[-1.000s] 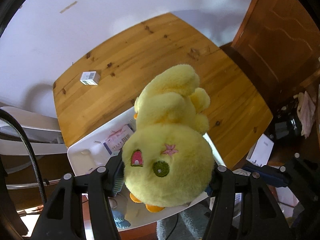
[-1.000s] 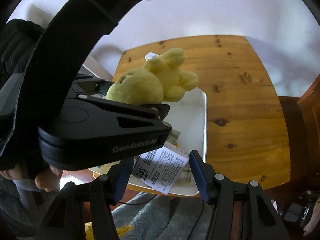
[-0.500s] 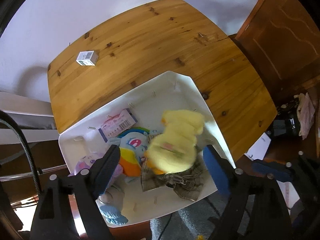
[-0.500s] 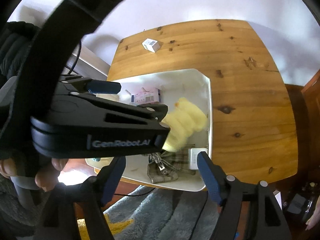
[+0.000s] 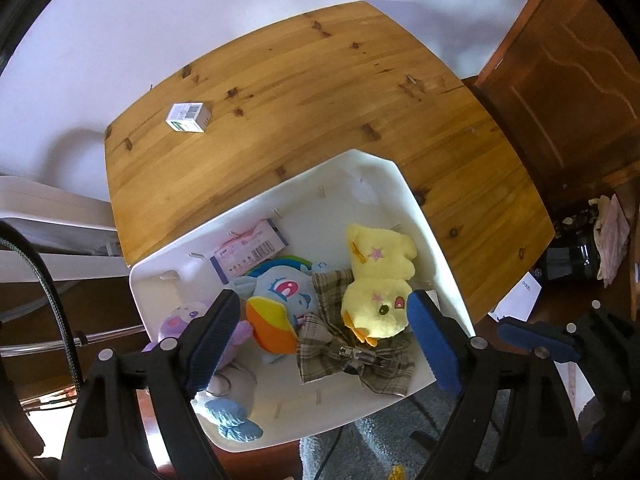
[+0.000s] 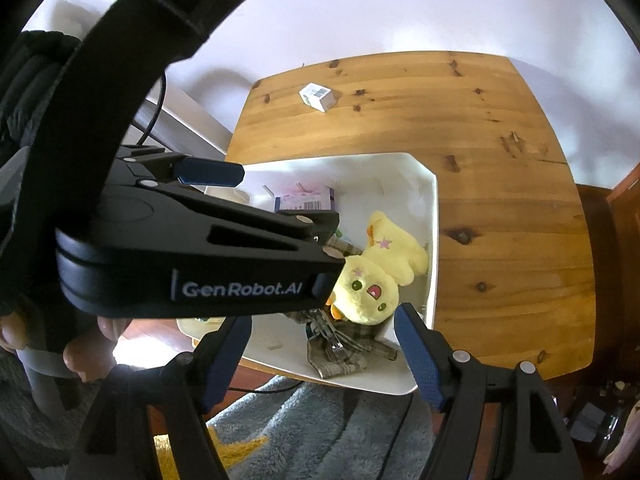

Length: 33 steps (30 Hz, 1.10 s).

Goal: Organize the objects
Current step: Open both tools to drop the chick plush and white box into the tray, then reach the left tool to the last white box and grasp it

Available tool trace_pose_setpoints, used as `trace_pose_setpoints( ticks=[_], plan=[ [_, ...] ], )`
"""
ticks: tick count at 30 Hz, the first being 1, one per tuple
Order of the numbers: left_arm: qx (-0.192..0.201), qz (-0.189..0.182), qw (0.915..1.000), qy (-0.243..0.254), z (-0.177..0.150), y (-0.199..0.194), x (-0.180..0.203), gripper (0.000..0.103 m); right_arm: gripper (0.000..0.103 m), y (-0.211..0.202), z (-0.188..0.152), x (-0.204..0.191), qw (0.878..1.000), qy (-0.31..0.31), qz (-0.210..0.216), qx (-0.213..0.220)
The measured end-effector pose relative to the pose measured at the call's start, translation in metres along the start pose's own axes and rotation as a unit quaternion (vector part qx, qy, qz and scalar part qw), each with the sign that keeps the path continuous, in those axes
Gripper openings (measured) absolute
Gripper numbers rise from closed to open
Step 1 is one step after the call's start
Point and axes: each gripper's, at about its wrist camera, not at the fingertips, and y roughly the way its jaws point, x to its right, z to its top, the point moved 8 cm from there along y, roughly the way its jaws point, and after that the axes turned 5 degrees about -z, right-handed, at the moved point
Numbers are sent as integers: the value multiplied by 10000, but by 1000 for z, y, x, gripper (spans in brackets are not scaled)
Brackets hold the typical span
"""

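Pale lilac walls frame a knotty pine wooden table [image 5: 320,92], seen from above, with a white plastic storage bin [image 5: 434,240] sitting at its near edge.

Your left gripper [image 5: 320,336] hangs over the bin with its blue-padded jaws spread wide and nothing between them. Your right gripper [image 6: 320,354] is also well open and empty, poised over the bin's near corner.

Directly below your left gripper lies a yellow plush chick toy [image 5: 378,276], on its back against the bin's right wall, partly resting on a brown plaid fabric bow with a metal clip [image 5: 348,356]. Just beside it sits a blue plush pony with a rainbow mane [image 5: 280,300], and further left a purple plush toy [image 5: 180,320] that your left finger partly hides. A pink and white barcoded packet [image 5: 250,254] lies toward the bin's far side.

Still outside the bin is a small white cardboard box with a barcode [image 5: 188,117], alone near the table's far left corner. It looks light and stiff but easily crushed, so grip it gently across its two flat sides. Nothing stands between you and it; from the right wrist view, your left gripper's black body [image 6: 192,264] fills the left of the picture, so the left hand is probably nearer.
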Motion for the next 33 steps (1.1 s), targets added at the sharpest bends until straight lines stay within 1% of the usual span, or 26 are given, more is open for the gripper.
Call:
trace_pose_setpoints(
  ticks=[6, 8, 19, 29, 33],
  plan=[
    [141, 49, 9996, -253, 7, -11, -7, 88, 75, -3, 7, -2, 10000, 21, 19, 60],
    [194, 76, 9988, -439, 9, -14, -10, 88, 75, -3, 9, -2, 10000, 32, 27, 74],
    [390, 77, 9953, -889, 21, -32, -28, 88, 75, -10, 30, -5, 9997, 66, 81, 241],
    [709, 239, 9890, -1275, 42, -66, -61, 88, 75, -18, 57, -5, 9987, 174, 165, 442],
    [921, 403, 9842, -1457, 54, -86, -85, 88, 75, -20, 73, -3, 9980, 273, 224, 530]
  ],
)
